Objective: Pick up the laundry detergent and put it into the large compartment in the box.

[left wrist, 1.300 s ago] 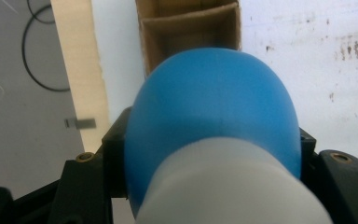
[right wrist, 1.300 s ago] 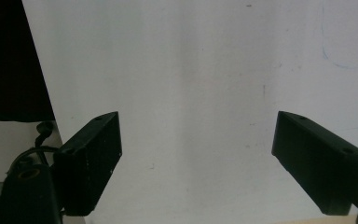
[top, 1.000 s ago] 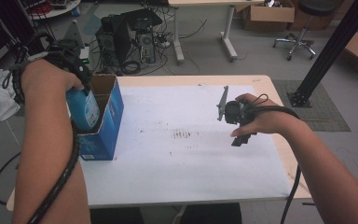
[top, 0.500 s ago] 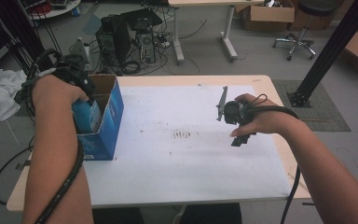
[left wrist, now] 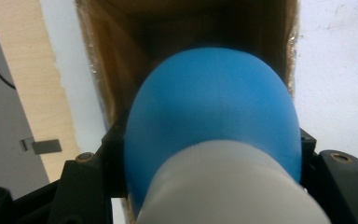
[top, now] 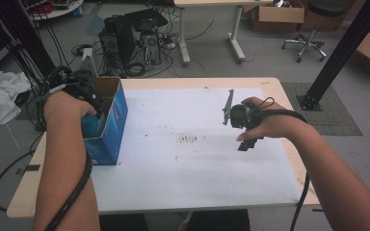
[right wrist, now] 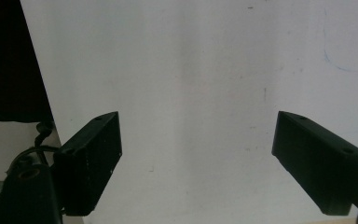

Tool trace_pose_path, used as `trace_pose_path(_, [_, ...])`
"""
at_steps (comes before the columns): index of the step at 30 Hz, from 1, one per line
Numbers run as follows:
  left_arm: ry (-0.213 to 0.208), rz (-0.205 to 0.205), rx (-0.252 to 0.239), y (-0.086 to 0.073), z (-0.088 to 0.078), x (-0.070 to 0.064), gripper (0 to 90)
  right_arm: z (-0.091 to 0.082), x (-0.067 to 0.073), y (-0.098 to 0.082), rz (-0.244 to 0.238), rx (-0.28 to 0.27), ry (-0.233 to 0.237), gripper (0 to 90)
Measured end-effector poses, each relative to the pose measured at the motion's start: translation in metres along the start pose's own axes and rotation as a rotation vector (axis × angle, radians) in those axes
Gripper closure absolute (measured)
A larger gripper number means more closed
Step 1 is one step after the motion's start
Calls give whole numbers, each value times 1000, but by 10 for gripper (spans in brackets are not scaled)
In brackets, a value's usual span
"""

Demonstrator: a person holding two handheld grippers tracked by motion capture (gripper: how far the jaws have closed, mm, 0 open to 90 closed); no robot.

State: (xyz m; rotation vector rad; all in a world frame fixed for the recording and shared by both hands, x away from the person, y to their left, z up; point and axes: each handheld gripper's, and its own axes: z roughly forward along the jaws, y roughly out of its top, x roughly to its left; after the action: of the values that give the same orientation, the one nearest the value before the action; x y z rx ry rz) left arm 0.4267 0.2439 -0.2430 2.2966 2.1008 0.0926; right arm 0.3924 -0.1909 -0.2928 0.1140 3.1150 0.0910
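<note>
A white sheet covers the wooden bench (top: 289, 91); computers and cables clutter the grey floor beyond. The left hand-held gripper (top: 89, 103) pinches a blue bottle (left wrist: 212, 112) inside the blue box (top: 118, 113). The right hand-held gripper (right wrist: 198, 161) hangs spread wide.

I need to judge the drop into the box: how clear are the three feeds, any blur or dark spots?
High view: evenly lit and soft; left gripper at the blue box. Left gripper view: blue-and-white object too close, blurred; box interior dim. Right gripper view: right gripper sharp over the bright white table sheet, dark corner upper left.
</note>
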Motion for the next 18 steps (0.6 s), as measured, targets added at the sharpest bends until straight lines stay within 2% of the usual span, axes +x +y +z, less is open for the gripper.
trace_pose_path(2, [-2, 2, 6, 1, 7, -1, 391, 0, 0, 1, -3, 2, 1, 159])
trace_pose_path(18, [1, 3, 12, 1, 30, 2, 391, 1, 0, 1, 0, 5, 1, 159])
